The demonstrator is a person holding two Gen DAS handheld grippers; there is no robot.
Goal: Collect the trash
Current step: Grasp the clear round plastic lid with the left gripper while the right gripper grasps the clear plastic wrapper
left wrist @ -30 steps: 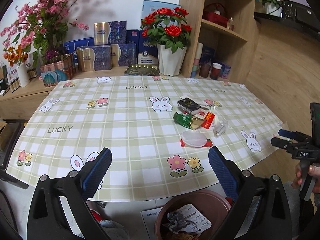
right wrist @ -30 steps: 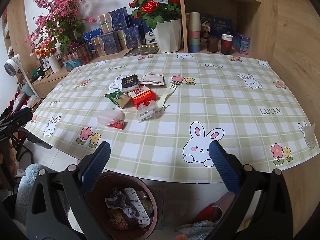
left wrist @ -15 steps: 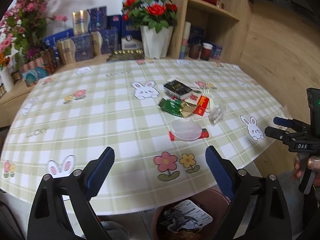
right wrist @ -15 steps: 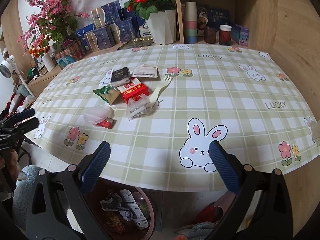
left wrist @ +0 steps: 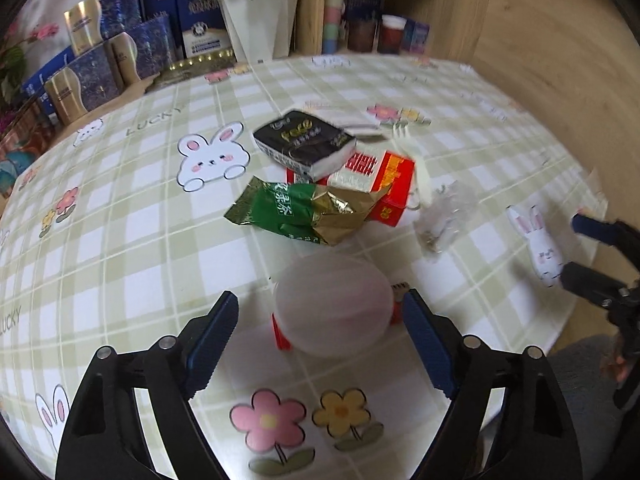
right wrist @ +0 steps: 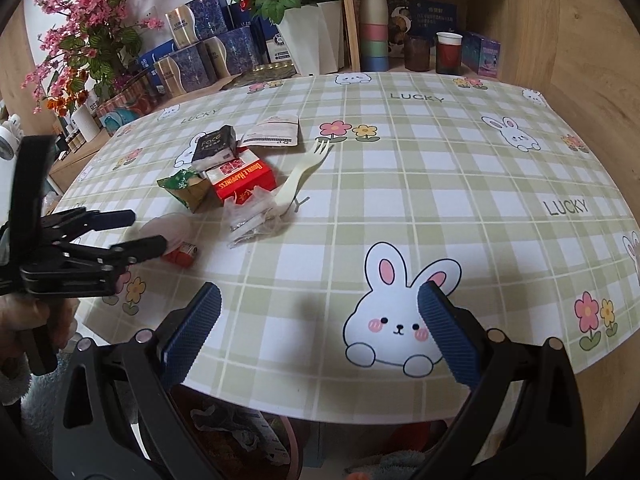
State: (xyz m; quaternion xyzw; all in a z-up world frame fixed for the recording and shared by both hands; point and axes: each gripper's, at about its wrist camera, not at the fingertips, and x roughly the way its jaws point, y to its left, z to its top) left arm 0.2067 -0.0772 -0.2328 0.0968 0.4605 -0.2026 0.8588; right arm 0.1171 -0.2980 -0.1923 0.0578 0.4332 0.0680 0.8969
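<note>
Trash, one loose cluster near the front edge of the table (right wrist: 400, 184): translucent round lid (left wrist: 334, 304) lying on a small red wrapper (left wrist: 280, 334); crumpled green-and-gold packet (left wrist: 304, 212); red carton (left wrist: 394, 184) printed with white lettering; black tissue pack (left wrist: 306, 146) propped partly on the carton; white printed sachet (right wrist: 274, 132); cream plastic fork (right wrist: 300, 176); crinkled clear film (right wrist: 252, 220). Film and fork touch; lid sits nearest the edge.

Left gripper (left wrist: 316, 344): jaws wide apart, lately narrowing, set either side of the lid, pads not pressing it, nothing held. Against the earlier left-wrist frames, the gripper is much closer to the cluster and lower; the lid now fills the gap between its fingers, and the bin has dropped out of that view.

Right gripper (right wrist: 318, 336): jaws wide apart, nothing held, over a printed rabbit at the table's edge, nearer the cloth than before.

Surface: green-and-white checked cloth with rabbits, flowers and "LUCKY". Brown bin (right wrist: 240, 440) holding crumpled paper stands below the edge. Behind: white pot of red roses (right wrist: 312, 36), pink blossom spray (right wrist: 84, 32), blue and gold boxes (right wrist: 208, 48), wooden shelf with stacked cups (right wrist: 374, 28).
</note>
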